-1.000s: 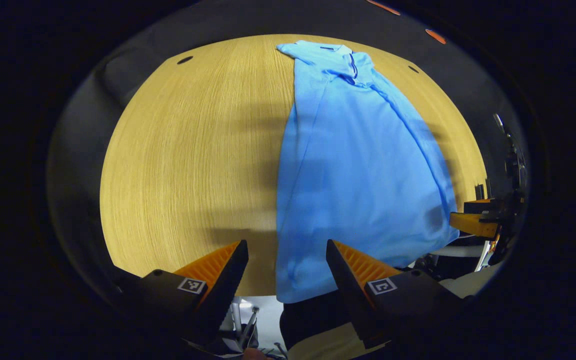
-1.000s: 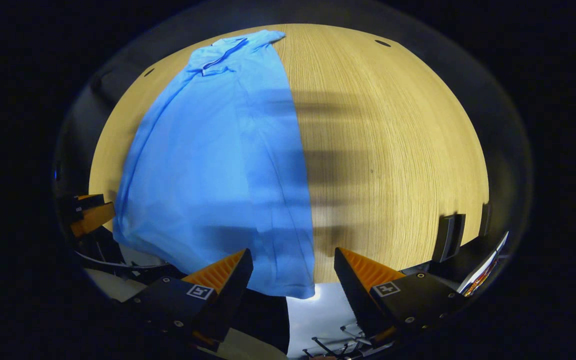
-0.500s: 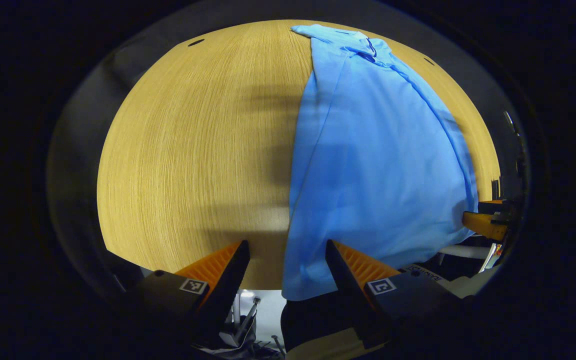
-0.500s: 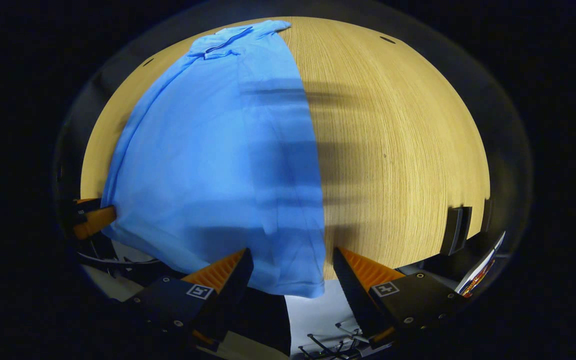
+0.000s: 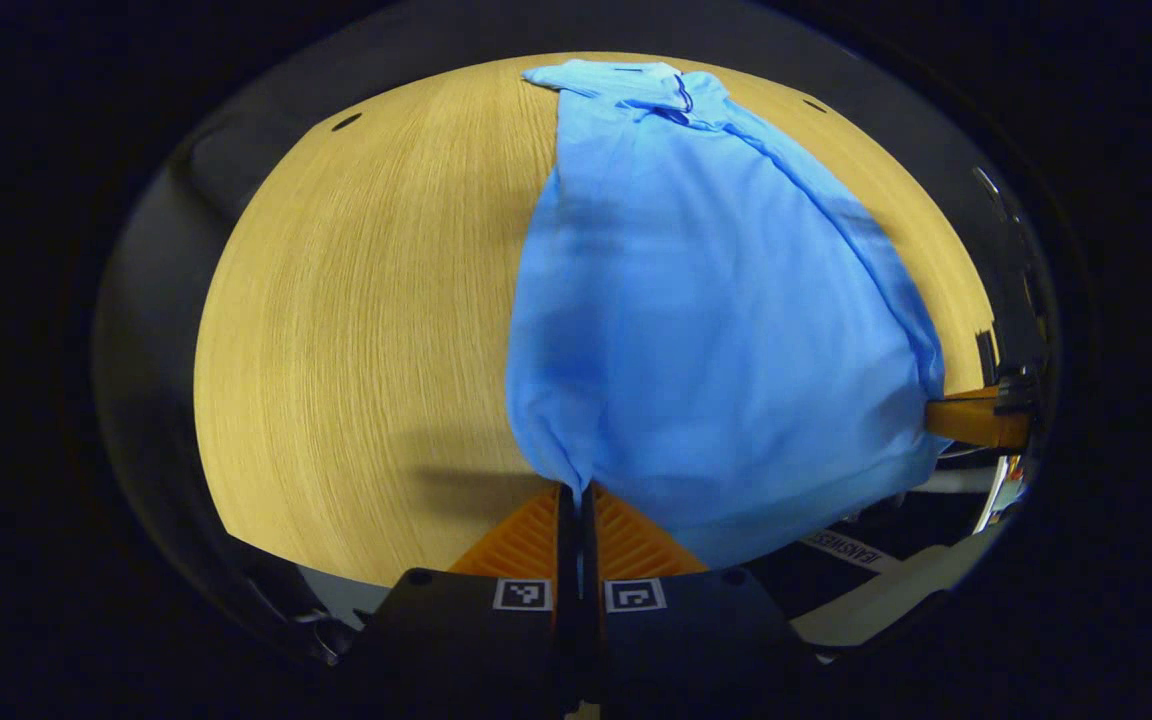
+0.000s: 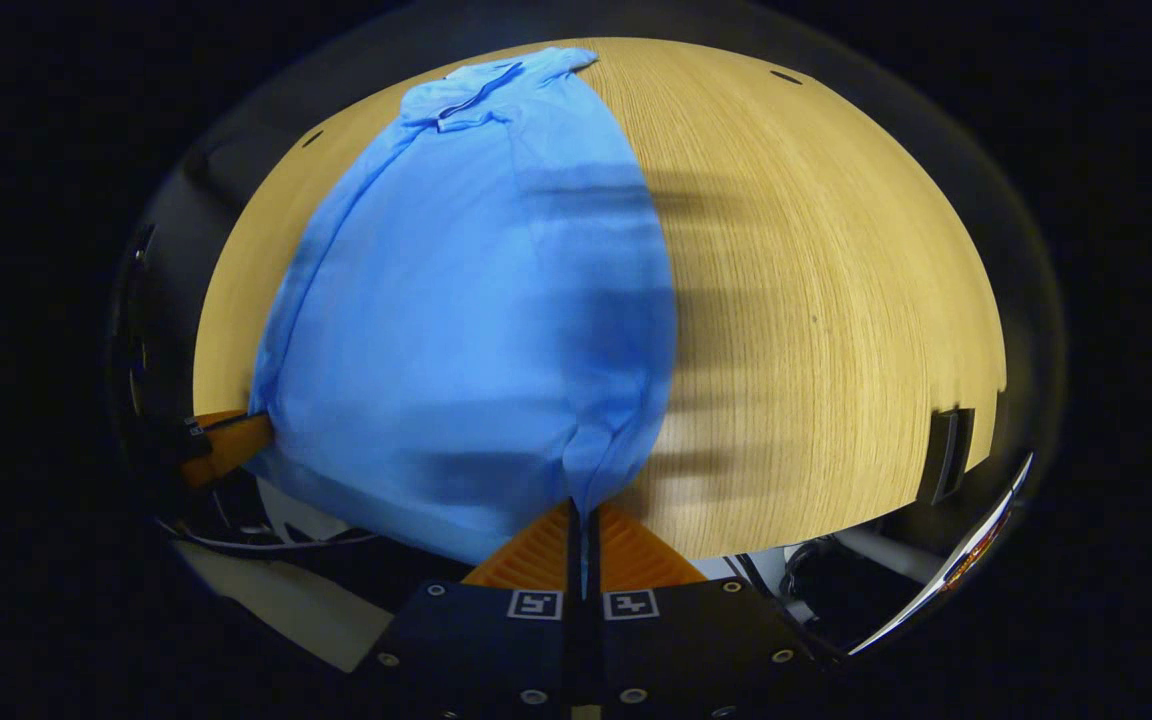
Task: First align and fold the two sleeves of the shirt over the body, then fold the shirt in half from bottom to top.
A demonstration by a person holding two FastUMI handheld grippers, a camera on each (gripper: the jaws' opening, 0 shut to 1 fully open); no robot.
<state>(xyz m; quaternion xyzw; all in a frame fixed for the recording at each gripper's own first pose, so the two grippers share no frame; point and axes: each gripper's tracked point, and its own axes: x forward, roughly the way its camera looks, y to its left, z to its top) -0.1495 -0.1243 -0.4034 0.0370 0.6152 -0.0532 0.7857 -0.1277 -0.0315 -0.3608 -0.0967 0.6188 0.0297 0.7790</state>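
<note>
No readable text, square coded markers on the tongs, strip lettering too blurred

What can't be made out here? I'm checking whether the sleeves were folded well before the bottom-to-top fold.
- Sleeves: in both views the raised body of the blue shirt hides them.
- Hem between the two grips: sags past the table edge, right gripper view.
- Cloth inside the left gripper and right gripper: covered by the closed fingers.
</note>
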